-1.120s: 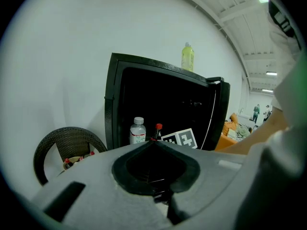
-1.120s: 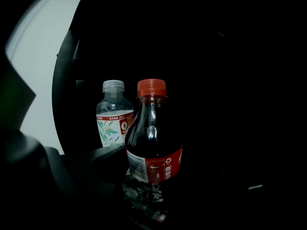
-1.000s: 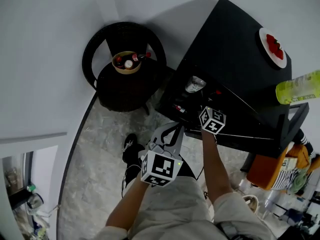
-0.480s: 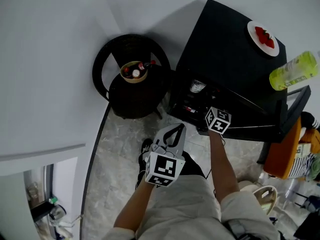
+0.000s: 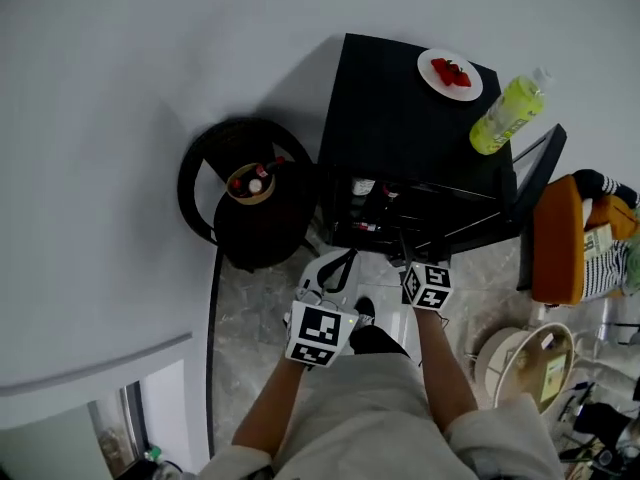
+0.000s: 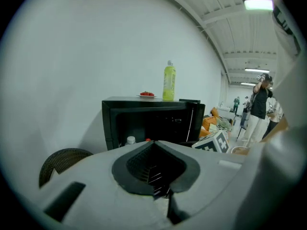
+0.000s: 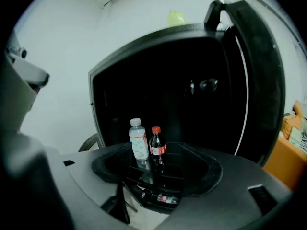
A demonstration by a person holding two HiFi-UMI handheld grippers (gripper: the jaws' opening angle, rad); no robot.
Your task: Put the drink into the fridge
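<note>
1. Left tool [image 6: 153, 146] has its jaws closed together with nothing between them, and it points at the black fridge [image 6: 144, 105].
2. The right tool [image 7: 157, 161] has its jaws apart and empty. It is aimed into the fridge, whose door [image 7: 256, 80] stands open on the right.
3. The drink [image 5: 508, 116], a yellow-green bottle, stands upright on the fridge's tabletop [image 5: 400, 108] near its right edge, well apart from both tools.
4. A plate [image 5: 450, 74] of red food sits by the tabletop's far right corner, near the drink.
5. Inside the fridge, a clear bottle [image 7: 139, 142] and a cola bottle [image 7: 157, 145] stand side by side on a shelf. Another bottle [image 7: 165, 199] lies lower down.
</note>
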